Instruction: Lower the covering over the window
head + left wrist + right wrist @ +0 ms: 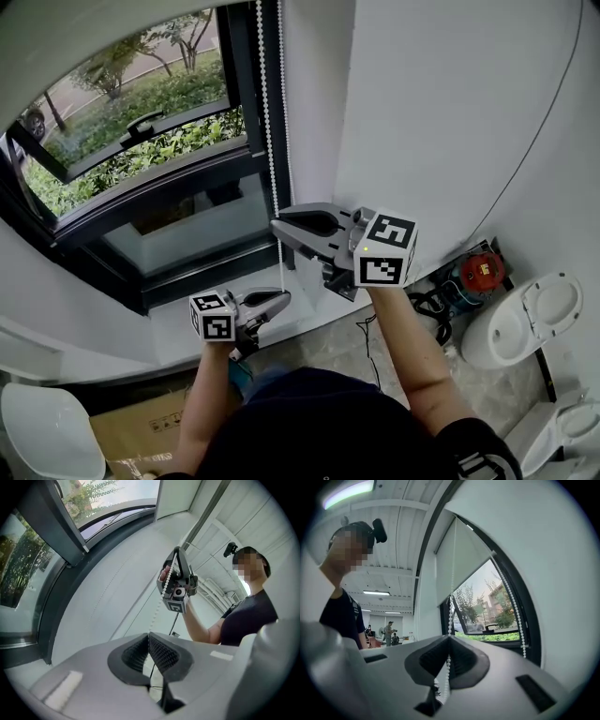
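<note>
The right gripper (277,225) is reaching forward, jaws clamping the bead chain (265,103); the left gripper (285,297) is pinching it lower down, forearms extending.

Grey left claw (285,297), right claw (275,225), dark T-shirt (319,422)

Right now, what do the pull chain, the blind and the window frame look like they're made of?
Bead chain: small white round beads, smooth, probably plastic.
Blind: pale matte sheet hanging flat, likely fabric.
Window frame: dark, satin, straight-edged profiles, probably coated metal, though the pictures leave that open.
</note>
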`<state>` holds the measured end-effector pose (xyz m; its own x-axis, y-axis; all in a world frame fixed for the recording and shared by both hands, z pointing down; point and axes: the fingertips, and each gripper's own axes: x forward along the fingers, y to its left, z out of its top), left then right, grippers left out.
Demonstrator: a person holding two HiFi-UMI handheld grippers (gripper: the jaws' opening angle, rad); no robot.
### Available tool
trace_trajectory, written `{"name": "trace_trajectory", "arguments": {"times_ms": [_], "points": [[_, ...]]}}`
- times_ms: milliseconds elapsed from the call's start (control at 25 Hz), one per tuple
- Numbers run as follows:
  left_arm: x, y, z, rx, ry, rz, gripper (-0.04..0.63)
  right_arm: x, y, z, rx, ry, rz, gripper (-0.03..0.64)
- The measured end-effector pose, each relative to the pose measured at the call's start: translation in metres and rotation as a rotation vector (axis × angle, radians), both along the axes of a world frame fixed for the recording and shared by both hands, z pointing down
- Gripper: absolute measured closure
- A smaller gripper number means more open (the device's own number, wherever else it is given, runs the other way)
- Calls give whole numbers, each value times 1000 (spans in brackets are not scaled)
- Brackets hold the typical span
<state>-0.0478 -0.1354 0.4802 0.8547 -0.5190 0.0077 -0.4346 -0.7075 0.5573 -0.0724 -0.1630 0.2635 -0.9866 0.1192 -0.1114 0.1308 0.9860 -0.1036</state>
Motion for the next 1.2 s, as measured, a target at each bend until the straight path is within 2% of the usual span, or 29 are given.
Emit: {"name": "trace_trajectory", "arguments": {"times_ms": [280, 360, 480, 600, 720, 880, 960, 1120, 1200], "points": [[-2, -3, 0, -10, 28, -1, 583, 2, -3, 1, 17, 7, 9, 603], [1, -4, 6, -20, -6, 10, 583, 1, -4, 8, 35, 39, 19, 603], [5, 0, 30, -55, -107, 35, 583, -4, -2, 34, 69, 121, 33, 603], [4, 3, 46, -98, -82, 26, 583, -5, -1, 49, 14, 114, 22, 603], [5, 10, 70, -144, -143, 39, 583, -9, 1, 76, 16, 173, 26, 603], [3, 18, 92, -191, -120, 29, 583, -9, 1, 99, -23, 184, 19, 603], [4, 23, 103, -201, -141, 38, 583, -10, 3, 112, -18, 209, 13, 603], [5, 27, 109, -198, -110, 28, 583, -7, 4, 120, -65, 182, -3, 603], [4, 28, 116, -210, -130, 35, 582, -9, 4, 126, -50, 214, -2, 603]]}}
